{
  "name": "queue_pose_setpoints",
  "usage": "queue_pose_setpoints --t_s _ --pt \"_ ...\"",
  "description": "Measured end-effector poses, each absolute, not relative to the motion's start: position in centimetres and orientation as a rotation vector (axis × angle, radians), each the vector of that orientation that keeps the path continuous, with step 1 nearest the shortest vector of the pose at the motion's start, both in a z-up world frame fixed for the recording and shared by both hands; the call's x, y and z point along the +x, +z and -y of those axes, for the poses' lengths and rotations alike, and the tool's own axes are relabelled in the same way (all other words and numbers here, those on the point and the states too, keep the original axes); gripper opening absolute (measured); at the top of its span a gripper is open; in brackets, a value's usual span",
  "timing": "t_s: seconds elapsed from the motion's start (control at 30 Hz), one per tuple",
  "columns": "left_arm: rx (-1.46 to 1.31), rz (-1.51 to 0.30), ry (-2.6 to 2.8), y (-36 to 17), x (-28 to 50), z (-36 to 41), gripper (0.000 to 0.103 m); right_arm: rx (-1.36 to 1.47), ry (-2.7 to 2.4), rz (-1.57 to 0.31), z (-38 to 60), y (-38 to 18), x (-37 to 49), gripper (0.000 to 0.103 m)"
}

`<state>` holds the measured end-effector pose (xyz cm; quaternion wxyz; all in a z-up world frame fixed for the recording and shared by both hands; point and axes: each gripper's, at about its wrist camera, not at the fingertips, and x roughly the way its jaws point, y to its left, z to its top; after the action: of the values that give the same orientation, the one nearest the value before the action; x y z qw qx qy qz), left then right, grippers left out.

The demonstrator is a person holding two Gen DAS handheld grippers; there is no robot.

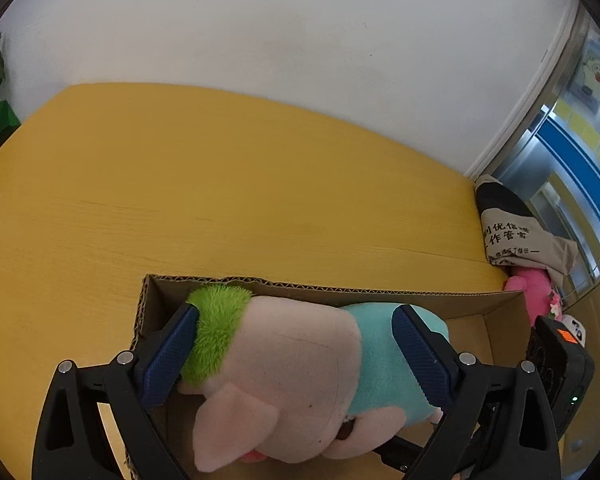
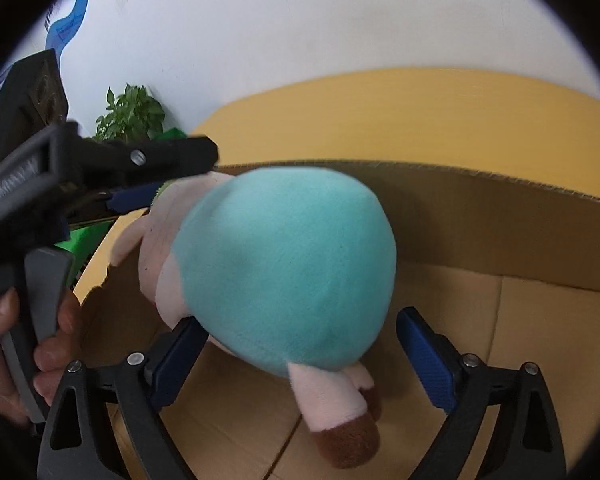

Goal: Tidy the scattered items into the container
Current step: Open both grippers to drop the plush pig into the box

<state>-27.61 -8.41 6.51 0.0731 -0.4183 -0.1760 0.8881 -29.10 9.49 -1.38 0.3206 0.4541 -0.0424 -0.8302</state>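
A plush pig point(image 1: 300, 364) with pink skin, a teal shirt and green hair hangs over the open cardboard box point(image 1: 380, 294). My left gripper point(image 1: 296, 344) is shut on the plush pig: one blue pad presses its green hair, the other its teal body. In the right wrist view the pig's teal back point(image 2: 284, 264) fills the middle, above the box floor point(image 2: 540, 320). My right gripper point(image 2: 300, 356) is open right behind the pig, its left pad close to the body, gripping nothing. The left gripper also shows there, at the left point(image 2: 140, 176).
The box stands on a yellow wooden table point(image 1: 220, 184) against a white wall. A printed cloth bag point(image 1: 512, 232) and a pink plush toy point(image 1: 532, 292) lie at the table's right end. A potted plant point(image 2: 132, 112) stands at the left end.
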Motion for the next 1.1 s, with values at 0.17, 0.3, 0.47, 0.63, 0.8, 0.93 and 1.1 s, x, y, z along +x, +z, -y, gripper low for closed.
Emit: queue_pose_setpoints --t_s 0.17,0.3,0.47,0.63,0.8,0.93,1.1 --pt "-1.122 0.486 2.738 10.7 -22.2 9.9 0.100 1.204 -2.218 0.179 -11.5 1.4 -28.0 0.095" --pt "-1.000 0.392 2.804 14.1 -16.0 9.9 0.103 1.148 -2.273 0.202 -14.3 5.3 -24.9 0.095" --pt "-0.885 0.279 2.884 18.0 -7.5 7.6 0.103 0.992 -2.335 0.138 -19.6 10.8 -21.3 0.095" --pt "-0.784 0.074 2.979 20.0 -0.4 4.9 0.103 0.841 -2.385 0.112 -21.3 15.6 -15.5 0.095" --pt "-0.772 0.027 3.017 19.3 4.2 2.7 0.103 0.709 -2.429 0.045 -21.3 16.9 -9.6 0.095" --pt "-0.811 0.131 2.992 18.1 6.2 2.2 0.103 0.716 -2.430 0.027 -22.2 16.9 -6.1 0.095" --pt "-0.844 0.181 2.976 17.2 8.3 2.0 0.103 0.717 -2.439 0.055 -23.1 16.2 -3.2 0.094"
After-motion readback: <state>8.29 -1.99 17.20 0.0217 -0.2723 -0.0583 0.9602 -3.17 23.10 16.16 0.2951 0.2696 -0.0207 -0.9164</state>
